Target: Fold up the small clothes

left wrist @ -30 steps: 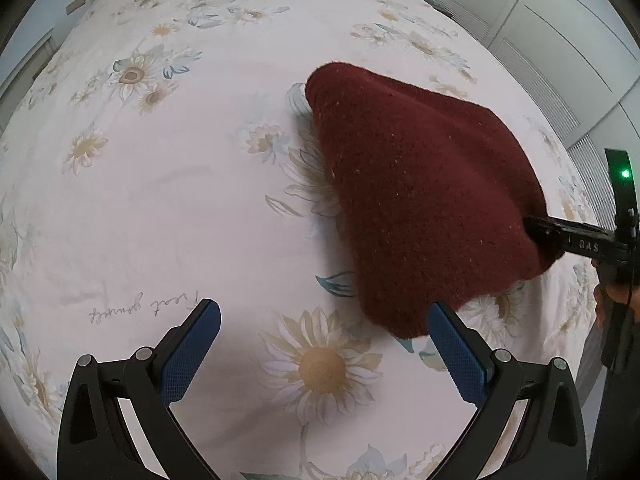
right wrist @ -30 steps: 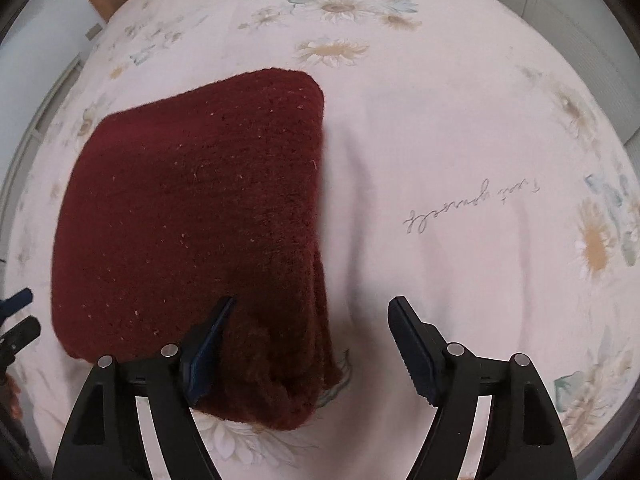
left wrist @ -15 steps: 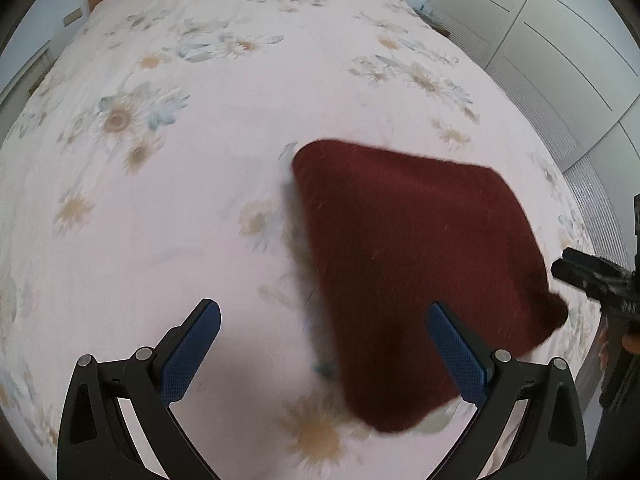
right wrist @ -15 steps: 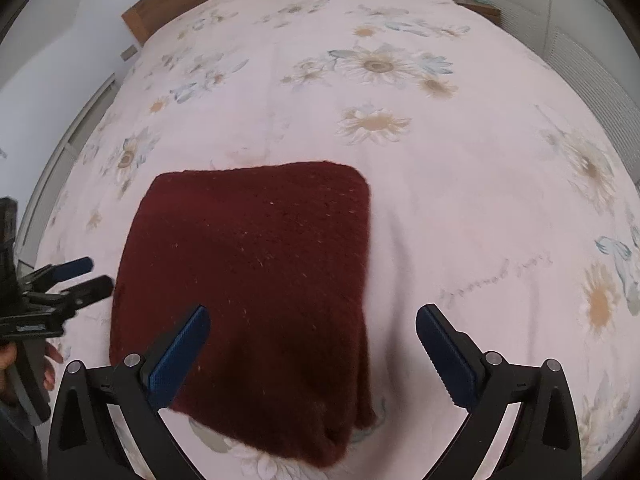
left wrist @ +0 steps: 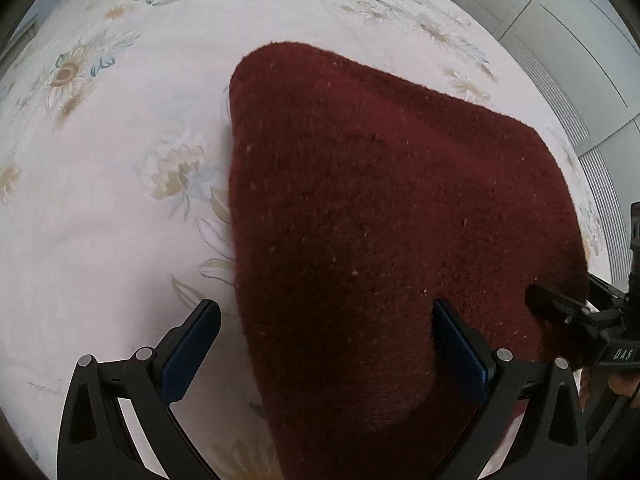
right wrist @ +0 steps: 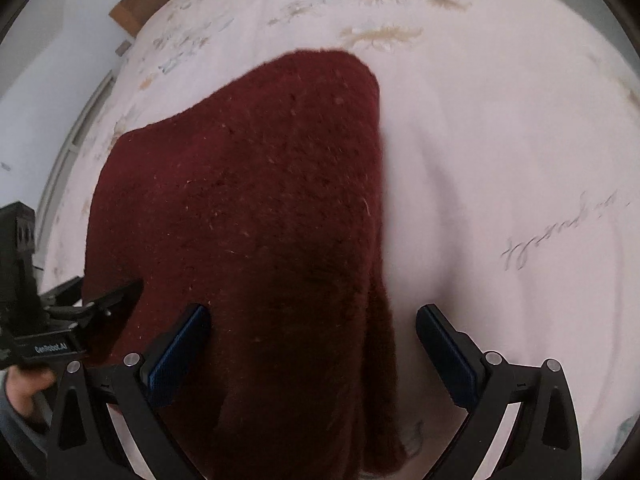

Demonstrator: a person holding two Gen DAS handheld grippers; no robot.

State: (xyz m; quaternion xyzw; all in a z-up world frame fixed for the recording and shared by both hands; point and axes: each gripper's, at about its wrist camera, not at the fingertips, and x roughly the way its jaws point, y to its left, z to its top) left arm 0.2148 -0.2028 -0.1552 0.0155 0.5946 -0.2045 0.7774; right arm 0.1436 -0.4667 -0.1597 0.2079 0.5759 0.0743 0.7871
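A dark red knitted garment (left wrist: 392,220) lies folded in a thick rectangle on the flowered bedsheet (left wrist: 120,208); it also shows in the right wrist view (right wrist: 248,216). My left gripper (left wrist: 326,352) is open, its blue pads straddling the garment's near left edge. My right gripper (right wrist: 312,354) is open, its pads straddling the garment's near right edge. Each gripper shows in the other's view, the right one (left wrist: 560,312) and the left one (right wrist: 96,300), both at the garment's near corners.
The bed fills both views. White wardrobe doors (left wrist: 580,40) stand beyond the bed's right side. A wooden headboard (right wrist: 136,12) and a white wall (right wrist: 48,60) lie at the far end. Grey script is printed on the sheet (right wrist: 560,228).
Both grippers pulled back from the garment half a second ago and have now come down close again, open, over its near edge. The garment lies flatter and squarer.
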